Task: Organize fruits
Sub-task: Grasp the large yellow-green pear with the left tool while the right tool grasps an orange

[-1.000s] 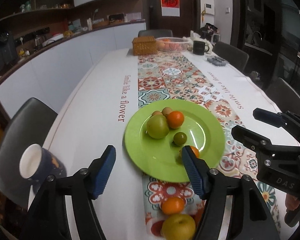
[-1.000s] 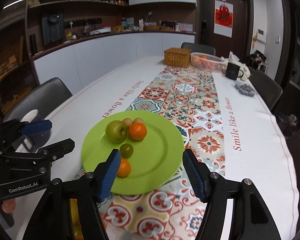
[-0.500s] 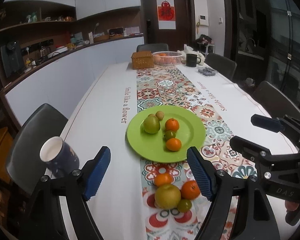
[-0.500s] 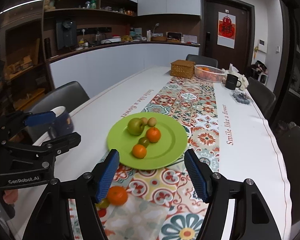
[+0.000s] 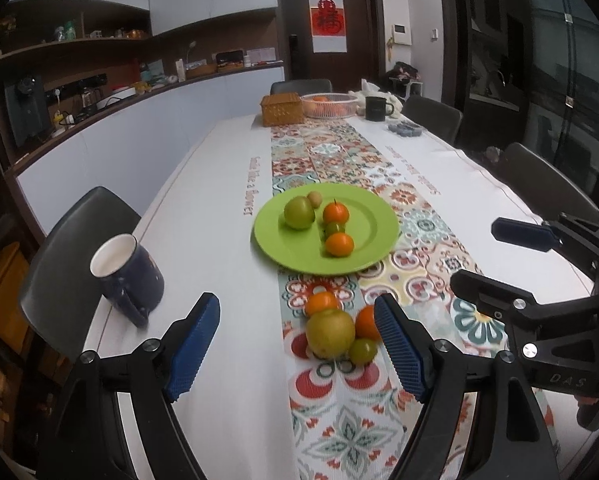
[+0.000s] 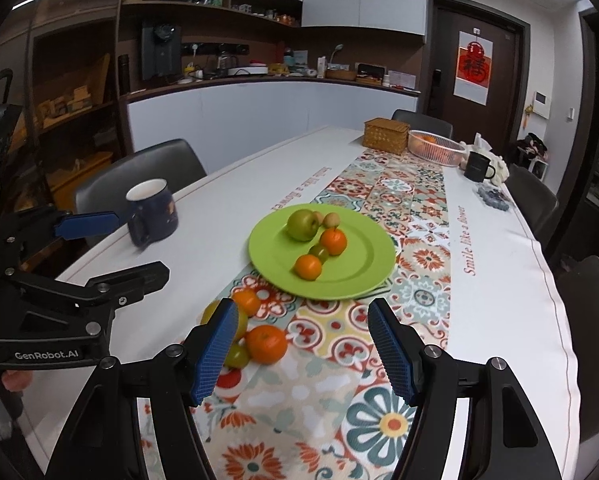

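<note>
A green plate (image 5: 375, 220) (image 6: 363, 268) on the patterned runner holds a green apple (image 5: 298, 212), two oranges (image 5: 339, 244), a small green fruit and small brown fruits. In front of it on the runner lie a yellow-green apple (image 5: 330, 333), two oranges (image 5: 320, 302) (image 6: 266, 343) and a small green fruit (image 5: 362, 351). My left gripper (image 5: 297, 354) is open and empty above the near fruits. My right gripper (image 6: 301, 354) is open and empty, to the right of them.
A dark blue mug (image 5: 127, 276) (image 6: 152, 211) stands on the white cloth at the left. At the far end are a wicker box (image 5: 281, 109), a white basket with oranges (image 5: 329, 105) and a black mug (image 5: 375, 108). Chairs line both table sides.
Both grippers have pulled back and up from the plate. The loose fruits near the table's front have come into view. Both stay open.
</note>
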{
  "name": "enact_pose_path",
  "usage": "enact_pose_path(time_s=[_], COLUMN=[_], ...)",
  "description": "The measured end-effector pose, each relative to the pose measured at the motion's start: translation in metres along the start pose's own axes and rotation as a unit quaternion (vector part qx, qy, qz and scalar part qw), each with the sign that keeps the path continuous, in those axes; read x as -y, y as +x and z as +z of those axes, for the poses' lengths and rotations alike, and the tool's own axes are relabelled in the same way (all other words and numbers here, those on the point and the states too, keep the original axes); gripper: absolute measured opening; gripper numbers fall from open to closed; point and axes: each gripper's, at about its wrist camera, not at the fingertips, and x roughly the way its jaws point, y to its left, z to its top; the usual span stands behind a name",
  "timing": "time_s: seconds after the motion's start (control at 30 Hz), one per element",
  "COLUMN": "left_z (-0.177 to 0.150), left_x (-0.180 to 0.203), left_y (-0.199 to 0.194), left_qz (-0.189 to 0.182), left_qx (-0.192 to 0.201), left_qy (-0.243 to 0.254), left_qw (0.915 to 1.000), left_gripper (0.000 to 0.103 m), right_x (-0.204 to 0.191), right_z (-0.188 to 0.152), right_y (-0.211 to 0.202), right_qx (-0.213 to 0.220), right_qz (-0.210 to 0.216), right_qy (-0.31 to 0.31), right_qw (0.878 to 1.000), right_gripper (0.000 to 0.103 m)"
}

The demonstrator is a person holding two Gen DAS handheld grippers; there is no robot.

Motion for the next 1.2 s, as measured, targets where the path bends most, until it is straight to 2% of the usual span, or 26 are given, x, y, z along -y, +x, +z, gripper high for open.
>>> enact_pose_path(time_s=[0.4,0.73,1.1,1.2], left_z=[-0.025,-0.033,-0.036,-0.034], left_x=[0.005,0.004,0.005,0.005], left_y=[0.023,0.062,0.092,0.097], left_qz=[-0.014,-0.035,-0.048,-0.052], left_qx=[-0.034,-0.066,-0.093,-0.095], left_qy=[0.021,0.028,0.029,0.026], left_qw=[0.9991,0.9968,0.9941,0.9938], left_gripper=[0.079,0.077,0.077,0.077], right_x=[-0.013,-0.017,-0.008,-0.007], right_z=[-0.019,-0.03,-0.042,-0.042], right_y=[0.021,0.062,0.101,0.108], right_qx=[-0.044,-0.095,-0.134,-0.138], right_qz=[0.019,0.049,0.052,0.058], right_qy=[-0.048,-0.073,-0.079,-0.078], right_qw=[0.998,0.992,0.986,0.986], right_gripper=[0.068,0.068,0.067,0.064])
